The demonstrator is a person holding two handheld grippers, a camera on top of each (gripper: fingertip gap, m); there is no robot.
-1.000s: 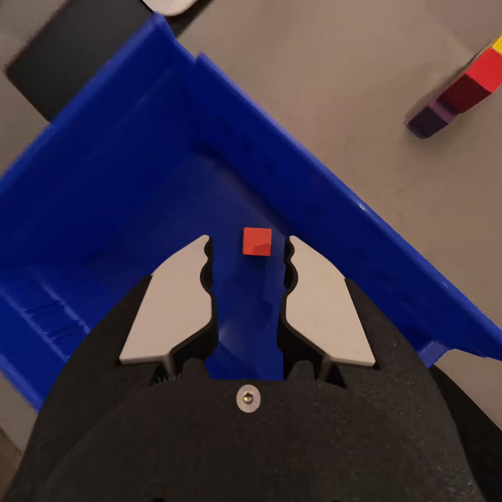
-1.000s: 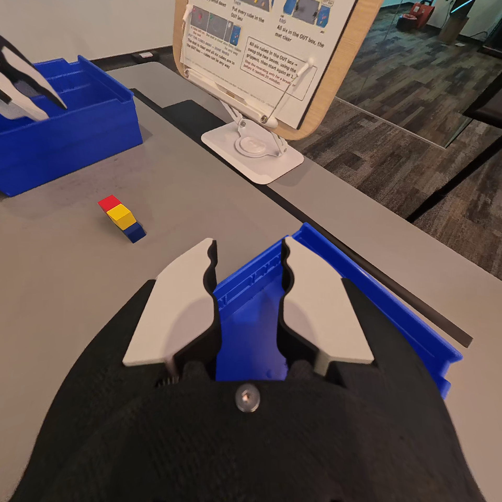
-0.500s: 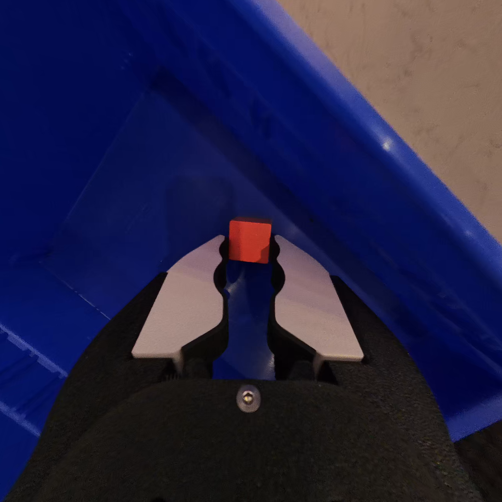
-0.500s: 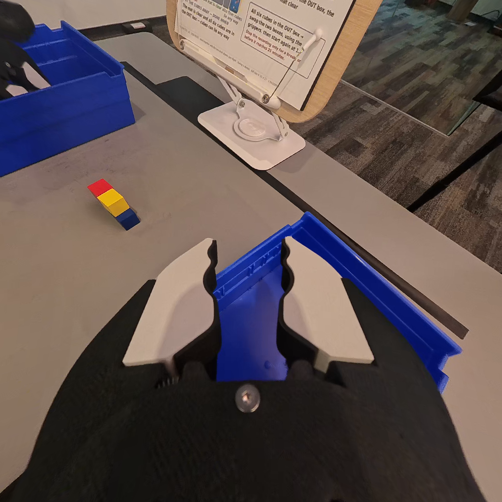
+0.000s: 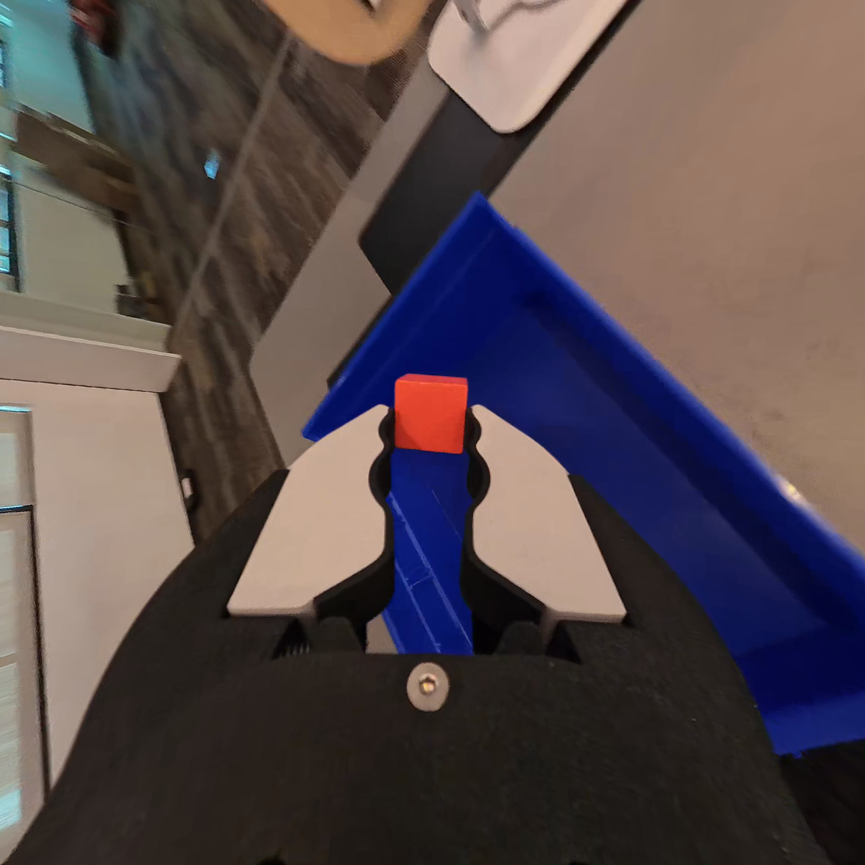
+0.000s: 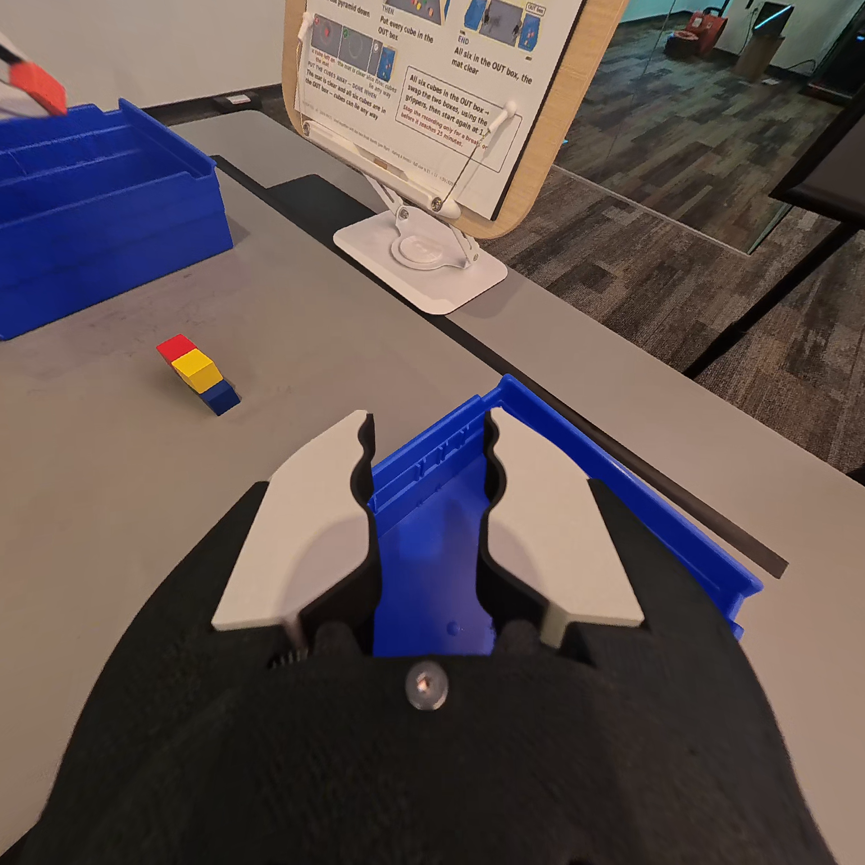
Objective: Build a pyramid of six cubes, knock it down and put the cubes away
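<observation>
My left gripper [image 5: 430,412] is shut on an orange-red cube [image 5: 430,414], both pads pressed on its sides, and holds it above a blue bin [image 5: 632,421]. The right wrist view shows that cube [image 6: 40,89] raised over the far left blue bin [image 6: 107,210]. My right gripper [image 6: 428,416] is open and empty, over the near blue bin [image 6: 608,472]. A row of a red cube [image 6: 175,347], a yellow cube [image 6: 196,370] and a dark blue cube [image 6: 220,397] lies on the grey table [image 6: 304,355].
A white stand [image 6: 421,262] with a wooden-backed instruction sheet [image 6: 421,84] stands at the table's far edge. A dark strip [image 6: 608,444] runs along the table beside the near bin. Beyond it lies patterned floor. My right fingertips sit around 50 cm from my left ones.
My left gripper went down into the far bin, shut on the orange-red cube and has lifted it out above the bin. My right gripper stays open and has hardly moved.
</observation>
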